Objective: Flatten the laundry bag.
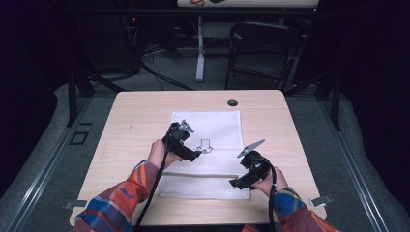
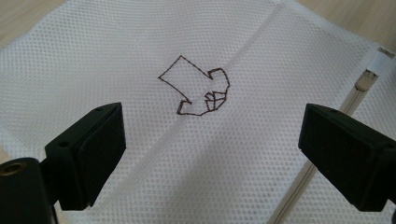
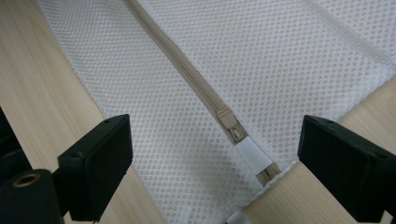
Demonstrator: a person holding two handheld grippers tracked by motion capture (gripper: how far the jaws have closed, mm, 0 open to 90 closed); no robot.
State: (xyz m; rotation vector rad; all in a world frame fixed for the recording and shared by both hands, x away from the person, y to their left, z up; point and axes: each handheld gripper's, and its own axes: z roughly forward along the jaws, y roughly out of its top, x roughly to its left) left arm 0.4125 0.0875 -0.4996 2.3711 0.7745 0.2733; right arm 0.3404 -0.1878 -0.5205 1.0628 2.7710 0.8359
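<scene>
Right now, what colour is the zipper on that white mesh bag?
Beige, a light tan. The zipper shows best in the right gripper view, running across the white mesh bag.

- My left gripper (image 1: 192, 155) hangs with its jaws wide over the flat mesh bag (image 1: 217, 126).
- Bare table (image 1: 135, 121) lies free around the bag.
- A small black disc (image 1: 232, 102) sits beyond the bag's far edge.

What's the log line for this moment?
left gripper: open, over mesh bag logo | right gripper: open, over zipper end | bag flat on table, zipper shut
</scene>
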